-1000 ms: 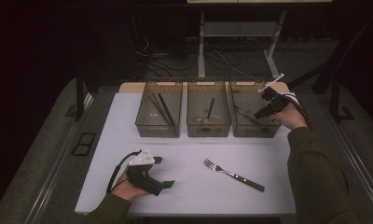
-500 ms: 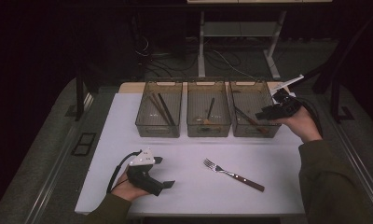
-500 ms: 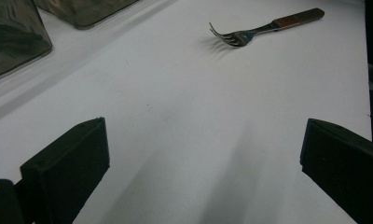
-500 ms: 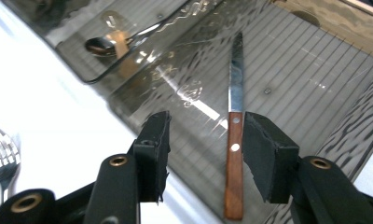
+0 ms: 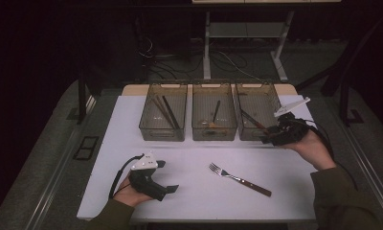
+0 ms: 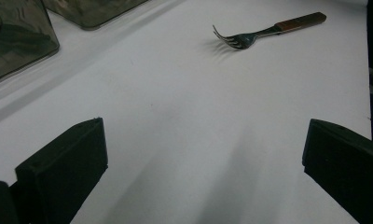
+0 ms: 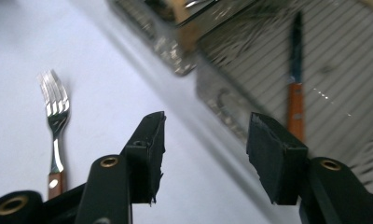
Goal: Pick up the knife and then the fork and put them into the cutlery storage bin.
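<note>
Right hand-held gripper (image 5: 271, 139) hangs open and empty by the right bin (image 5: 257, 117); left hand-held gripper (image 5: 168, 190) rests open on the bench (image 5: 199, 191), near the fork (image 5: 240, 179).

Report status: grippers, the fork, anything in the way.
Left gripper open, resting on table. Right gripper open, empty, by right bin. Fork flat on table between them. Nothing in the way.

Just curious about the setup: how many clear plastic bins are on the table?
3, in a row along the table's far edge: the left bin holding chopsticks, the middle bin and the right bin, which has a knife in it, beside the right gripper.
</note>
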Motion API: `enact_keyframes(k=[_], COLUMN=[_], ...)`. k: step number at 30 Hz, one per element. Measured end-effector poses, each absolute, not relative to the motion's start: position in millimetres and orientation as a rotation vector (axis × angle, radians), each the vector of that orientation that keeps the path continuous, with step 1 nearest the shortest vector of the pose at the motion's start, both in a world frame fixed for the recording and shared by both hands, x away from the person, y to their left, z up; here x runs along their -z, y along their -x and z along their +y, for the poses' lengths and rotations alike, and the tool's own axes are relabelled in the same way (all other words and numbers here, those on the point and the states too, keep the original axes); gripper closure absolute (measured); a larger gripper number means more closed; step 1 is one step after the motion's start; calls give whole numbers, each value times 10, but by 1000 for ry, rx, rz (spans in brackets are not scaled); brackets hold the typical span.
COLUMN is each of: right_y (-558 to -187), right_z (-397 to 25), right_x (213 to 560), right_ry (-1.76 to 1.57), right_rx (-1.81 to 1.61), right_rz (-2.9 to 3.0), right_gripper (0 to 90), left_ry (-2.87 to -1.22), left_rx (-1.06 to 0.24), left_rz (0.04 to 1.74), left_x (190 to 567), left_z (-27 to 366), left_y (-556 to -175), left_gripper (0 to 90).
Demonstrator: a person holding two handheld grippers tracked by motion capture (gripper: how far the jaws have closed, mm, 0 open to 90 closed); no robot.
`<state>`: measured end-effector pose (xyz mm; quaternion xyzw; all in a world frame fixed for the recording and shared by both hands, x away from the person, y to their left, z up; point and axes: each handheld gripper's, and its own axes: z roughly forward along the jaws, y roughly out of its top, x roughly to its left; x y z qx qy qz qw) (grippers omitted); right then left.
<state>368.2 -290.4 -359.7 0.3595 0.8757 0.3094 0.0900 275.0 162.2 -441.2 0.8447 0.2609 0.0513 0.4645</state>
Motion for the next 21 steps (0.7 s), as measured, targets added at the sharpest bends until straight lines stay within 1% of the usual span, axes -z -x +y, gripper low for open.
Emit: enact_keyframes(k=[9,21], right_y=[-3448,-3178], right_z=[-2736,-2507], right_x=[3827,3983], right_ry=[-999,-923], right_rx=[-892,-843], right_rz=[2681,2798], right_gripper=[456,456], left_ry=[-2079,-2088], left_rx=[-134,-134], left_rz=[644,623], left_x=[4429,4440], left_z=[1631,1625], left_y=[-2763,-2772], left_gripper=[0,0])
